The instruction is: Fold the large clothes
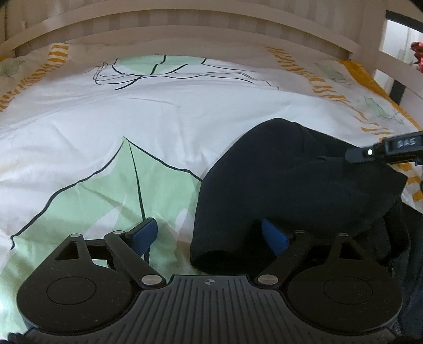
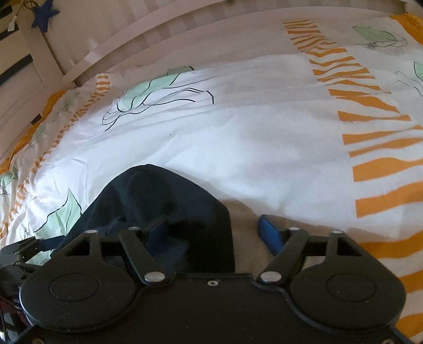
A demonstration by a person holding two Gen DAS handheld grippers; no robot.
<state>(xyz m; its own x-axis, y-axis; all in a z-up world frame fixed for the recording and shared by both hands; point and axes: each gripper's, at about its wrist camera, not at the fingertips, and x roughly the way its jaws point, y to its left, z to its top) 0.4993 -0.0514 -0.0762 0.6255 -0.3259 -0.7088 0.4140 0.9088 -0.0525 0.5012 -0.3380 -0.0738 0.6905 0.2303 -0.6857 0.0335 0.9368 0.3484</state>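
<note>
A dark garment (image 1: pixel 290 185) lies bunched on the duvet (image 1: pixel 132 127). The left gripper (image 1: pixel 211 235) is spread wide, its right finger (image 1: pixel 275 238) tucked under the cloth's edge. The right gripper (image 2: pixel 214 232) is wide too, its left finger (image 2: pixel 156 230) over the cloth.

bed and its surroundings
a white duvet cover (image 1: pixel 164 127) with green leaves and orange stripes spreads below a pale slatted headboard (image 1: pixel 185 34); a blue star (image 2: pixel 44 14) hangs beside the headboard.
</note>
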